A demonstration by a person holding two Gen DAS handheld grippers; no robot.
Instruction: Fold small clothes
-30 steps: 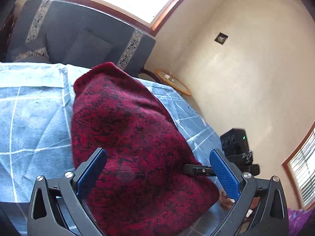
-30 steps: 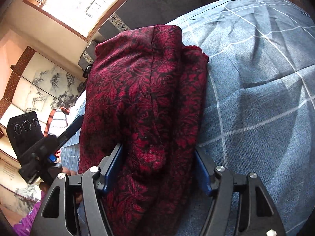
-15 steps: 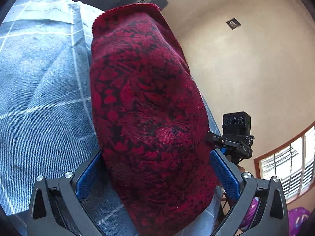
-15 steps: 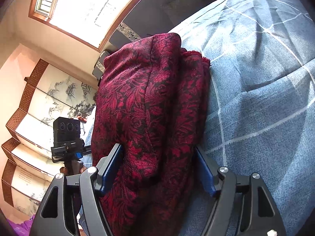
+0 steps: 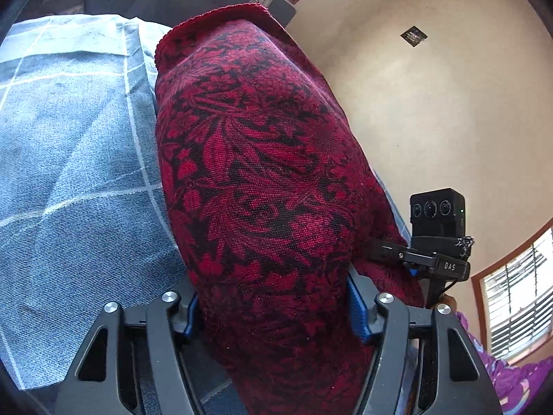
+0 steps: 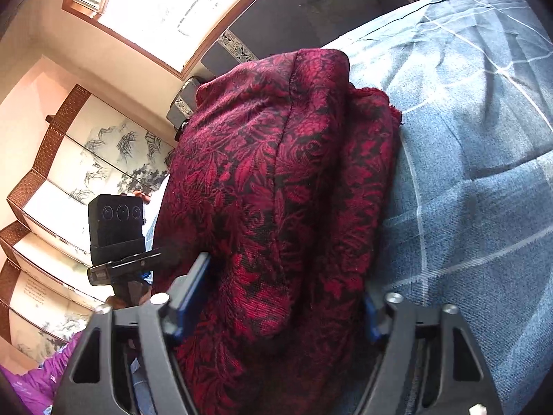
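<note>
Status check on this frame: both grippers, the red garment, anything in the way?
Left gripper shut on red garment. Right gripper shut on it too. Garment folded, on blue checked cloth. Nothing blocking.

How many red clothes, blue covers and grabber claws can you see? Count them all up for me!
Red patterned garment: 1
Blue checked bedcover: 1
Grippers: 2, the left gripper and right gripper, both clamped on the garment
Total: 4

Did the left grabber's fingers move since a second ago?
Yes. The left gripper has closed inward, its blue pads now pinching the red cloth, judged against its own black frame.
</note>
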